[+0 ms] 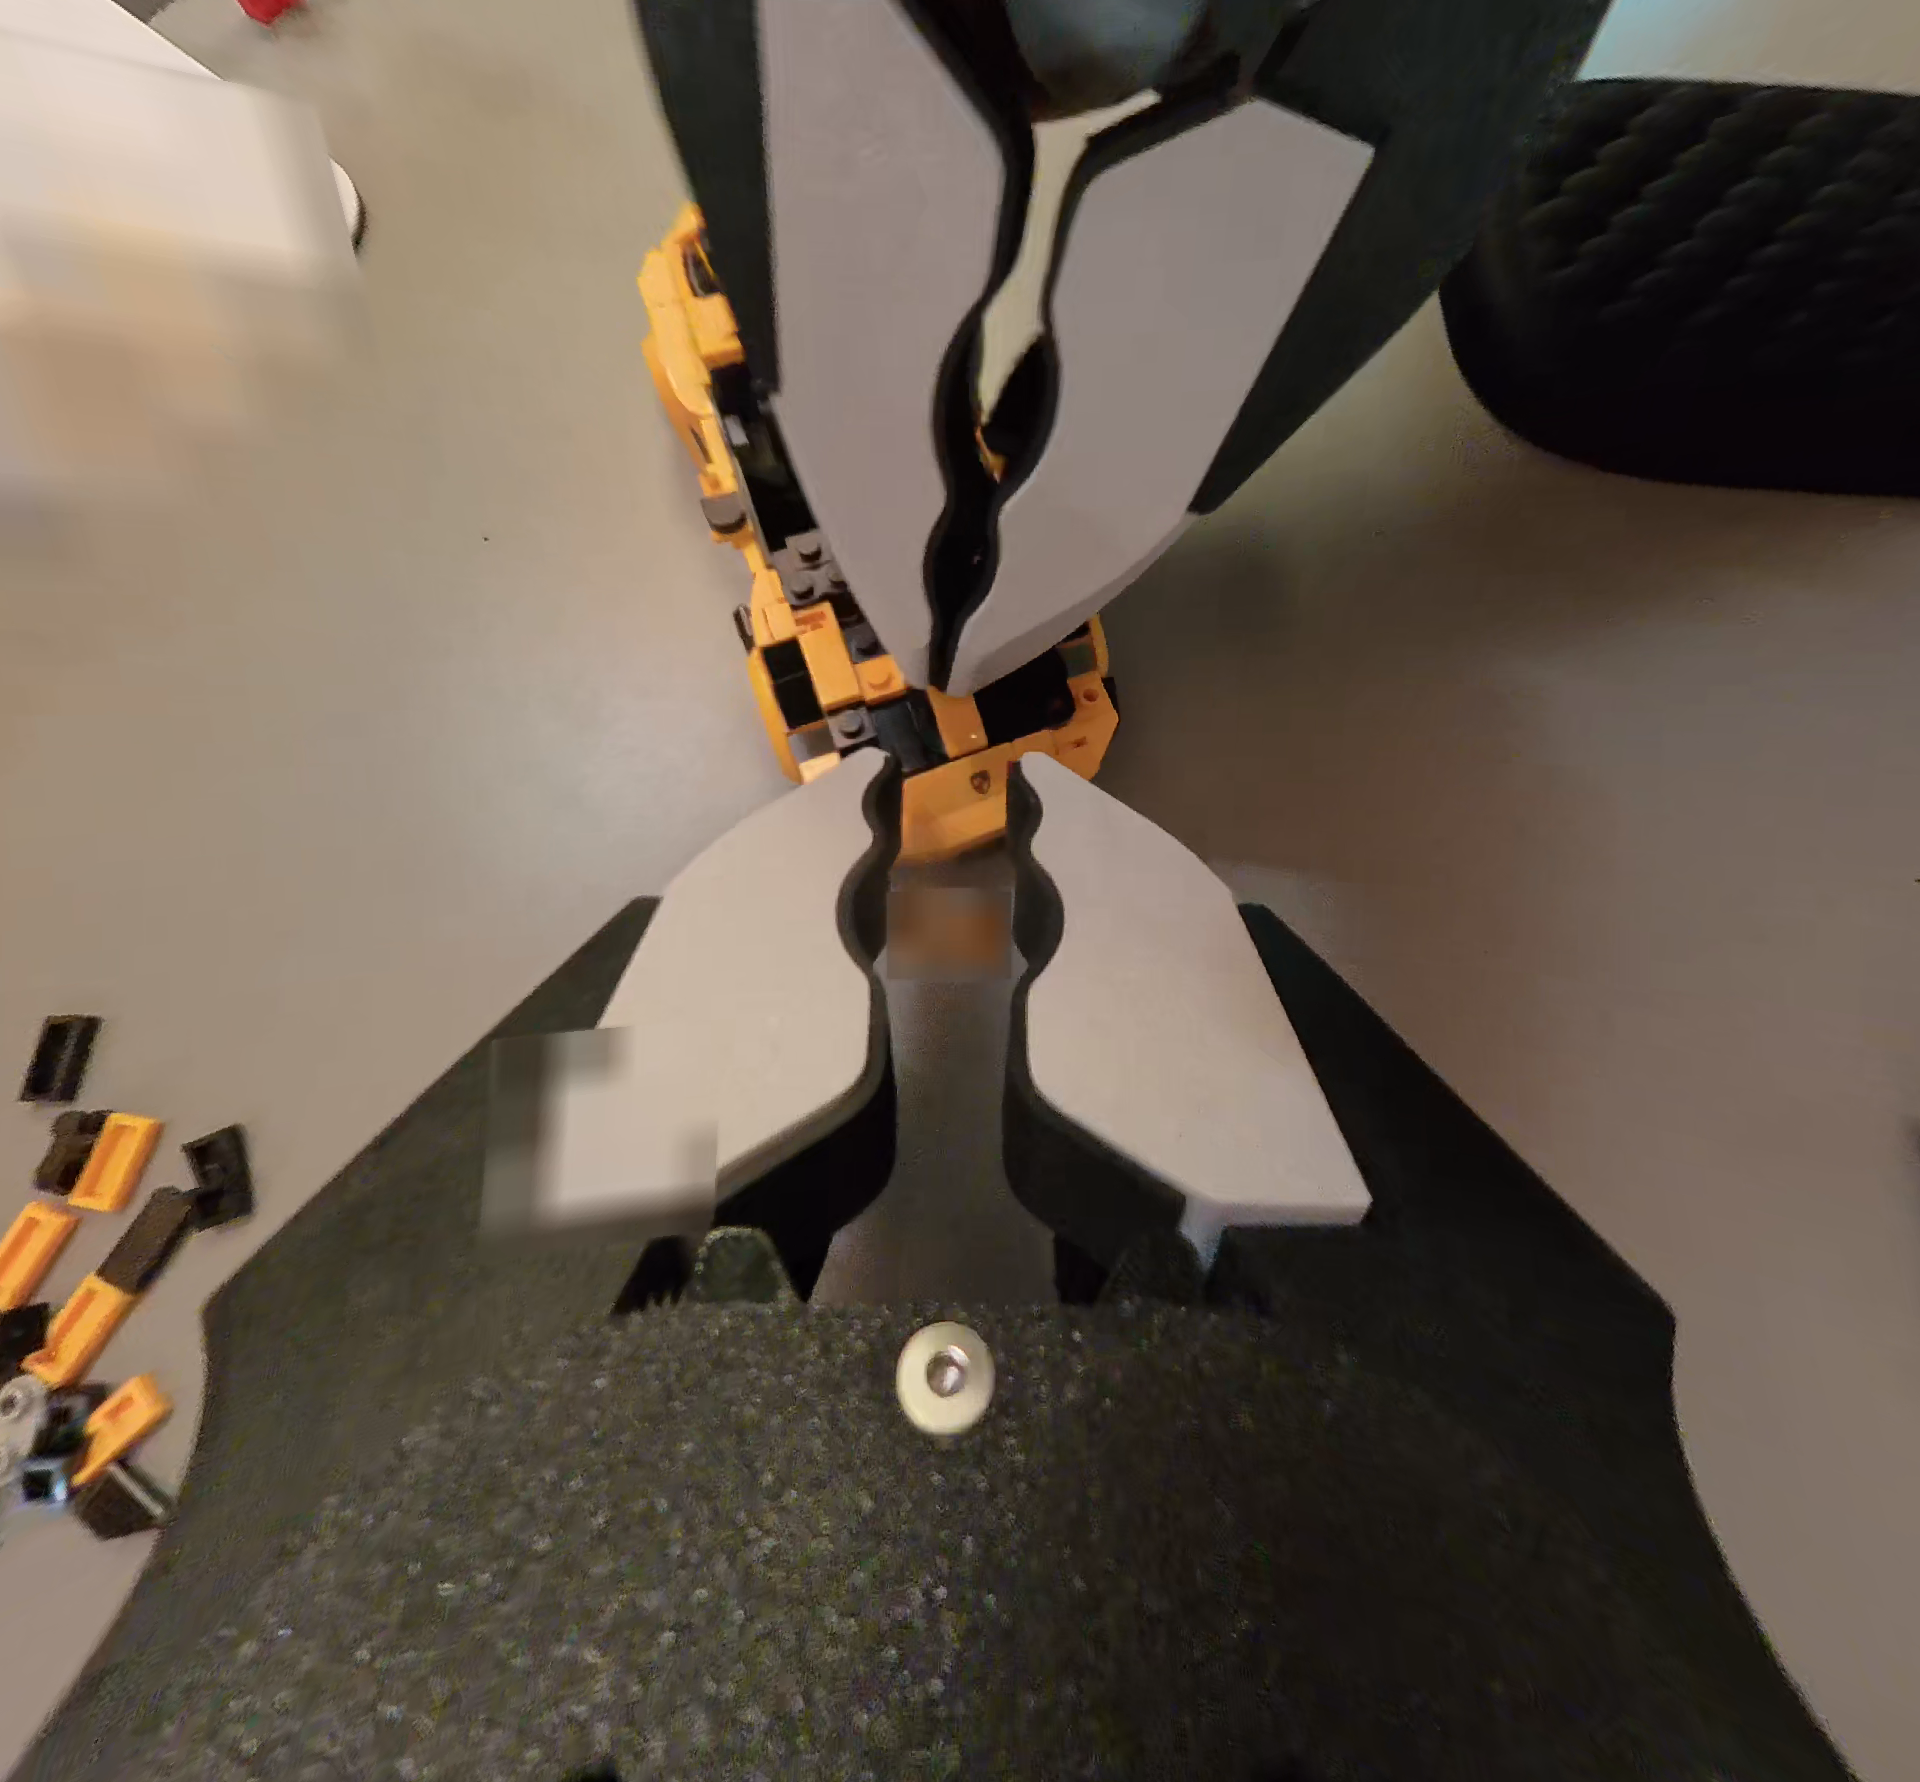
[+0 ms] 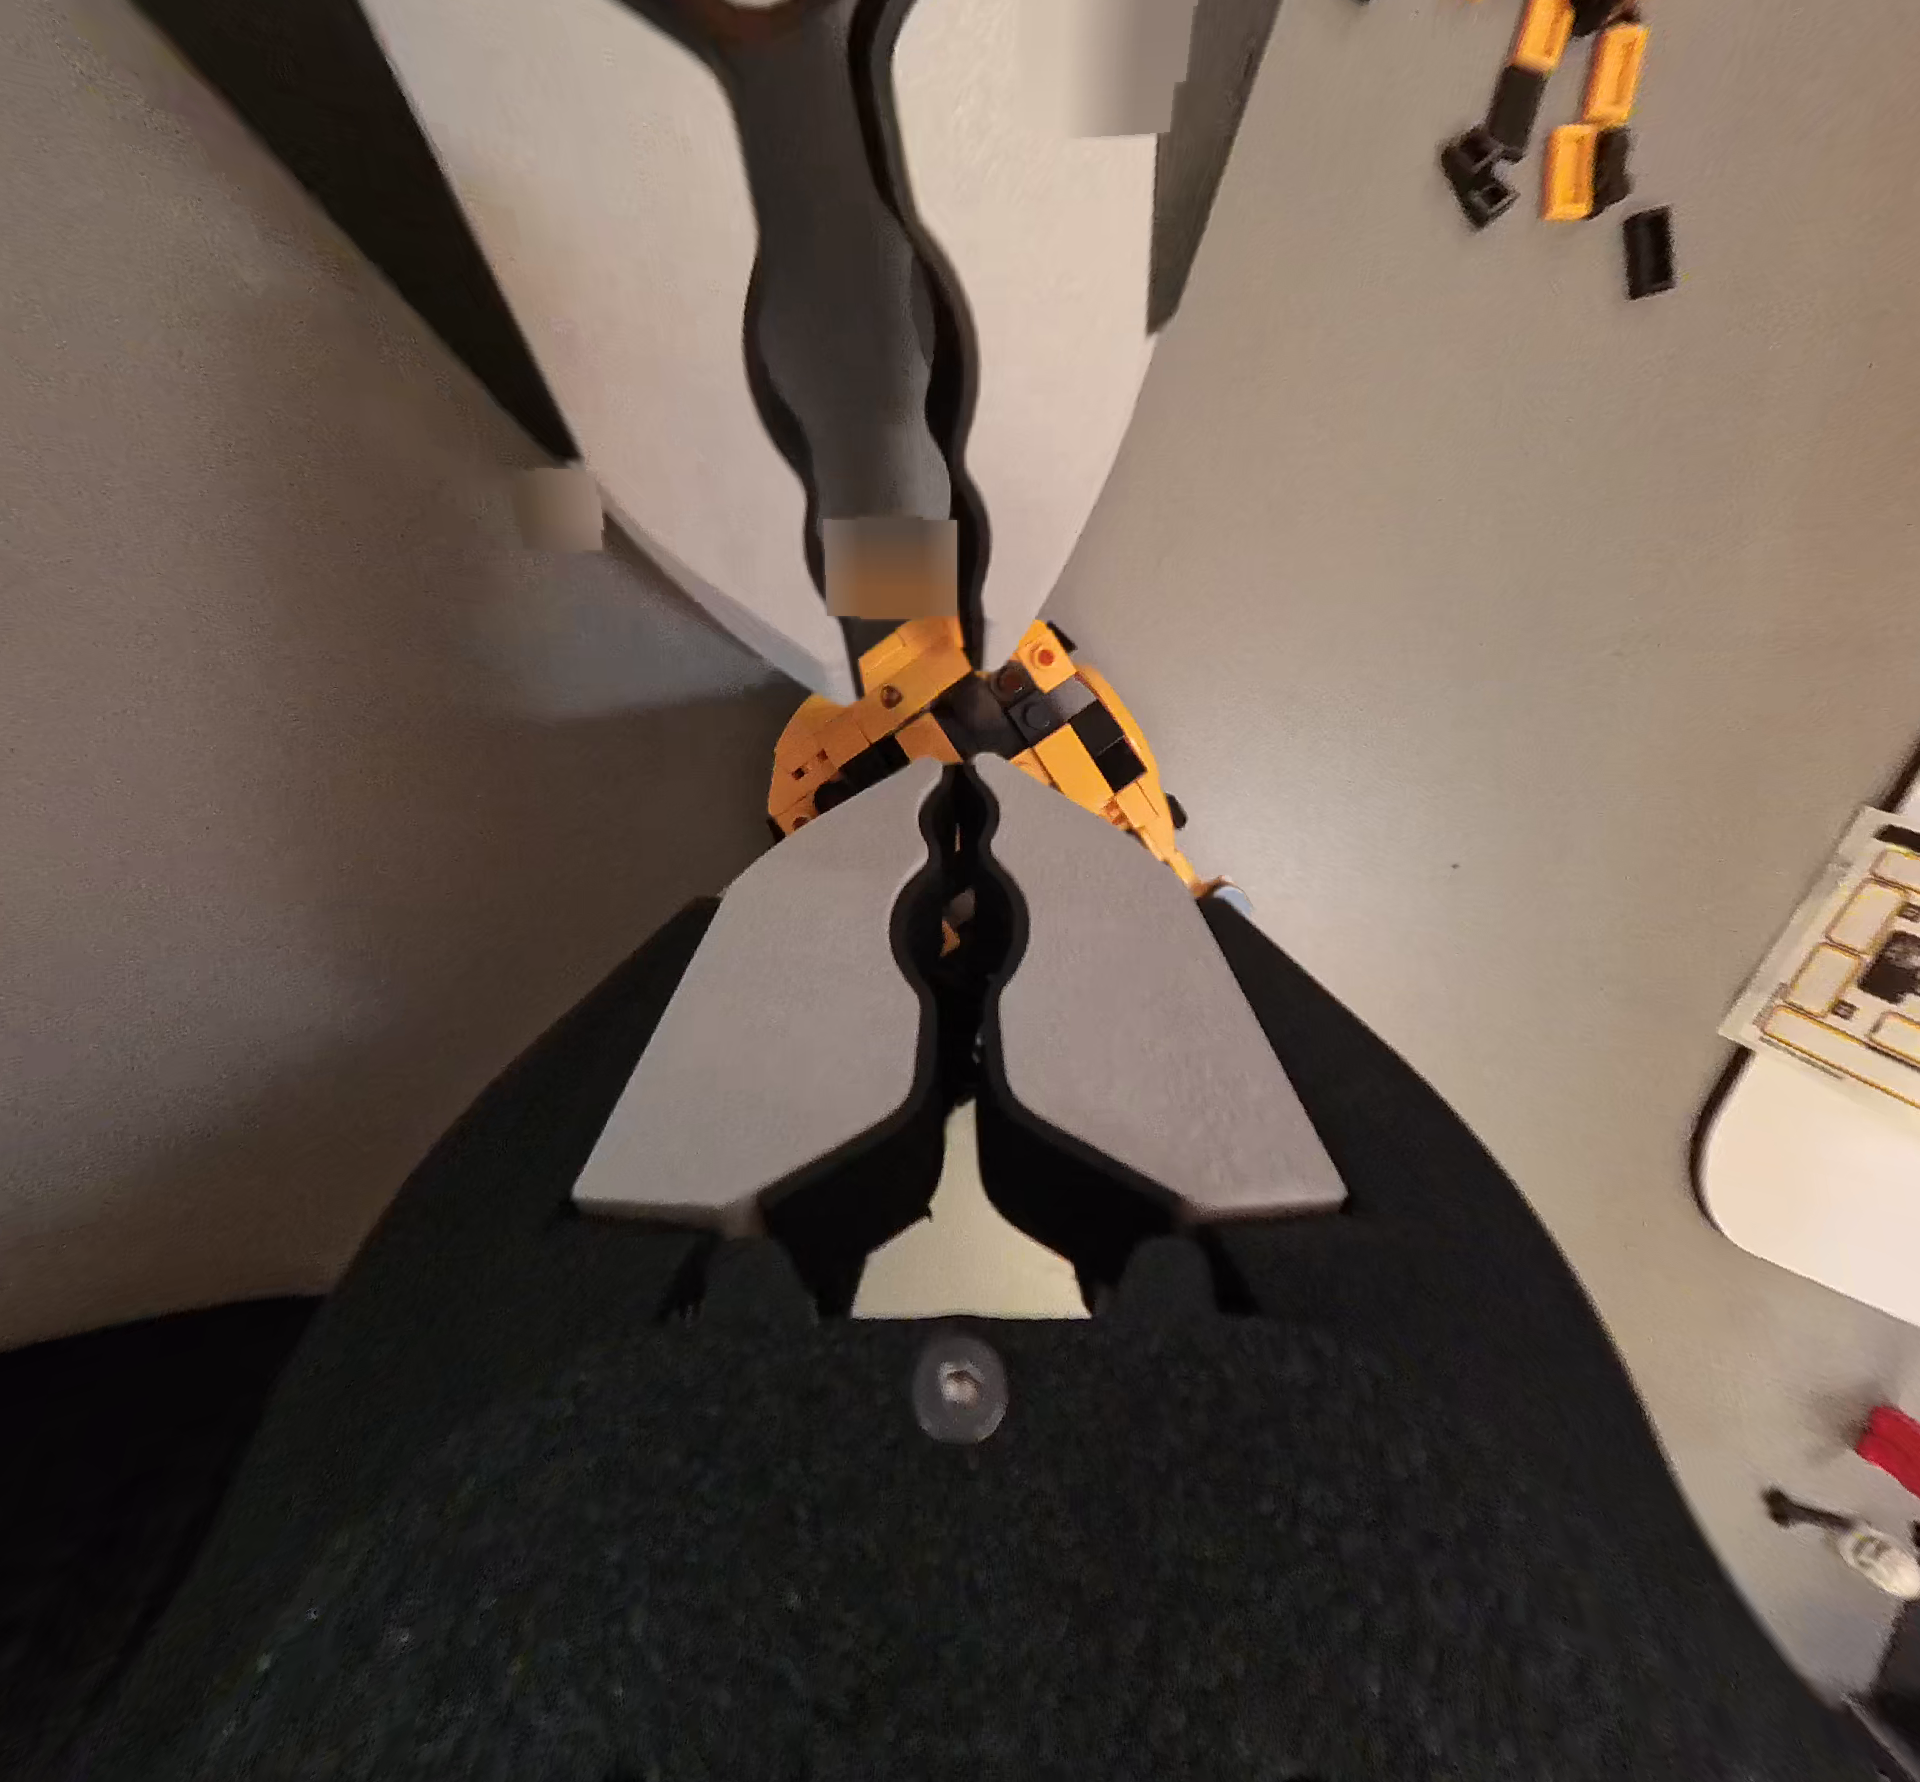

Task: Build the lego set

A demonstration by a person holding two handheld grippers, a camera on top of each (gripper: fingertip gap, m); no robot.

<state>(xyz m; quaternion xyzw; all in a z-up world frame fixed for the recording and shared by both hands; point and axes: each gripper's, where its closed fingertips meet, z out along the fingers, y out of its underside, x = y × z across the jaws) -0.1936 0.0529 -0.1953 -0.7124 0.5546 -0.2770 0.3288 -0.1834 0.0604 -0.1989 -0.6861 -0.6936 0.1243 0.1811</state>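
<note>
On the grey table [image 1: 312, 693], my left tongs [image 1: 951, 776] pinch the orange-and-black brick car's [image 1: 831, 672] near end; right tongs [image 2: 961, 776], pressed together, meet it head-on.

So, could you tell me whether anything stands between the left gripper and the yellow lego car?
Nothing visible does. The left gripper already has its fingertips on either side of the car's near end, while the right gripper meets the car from the opposite side.
</note>
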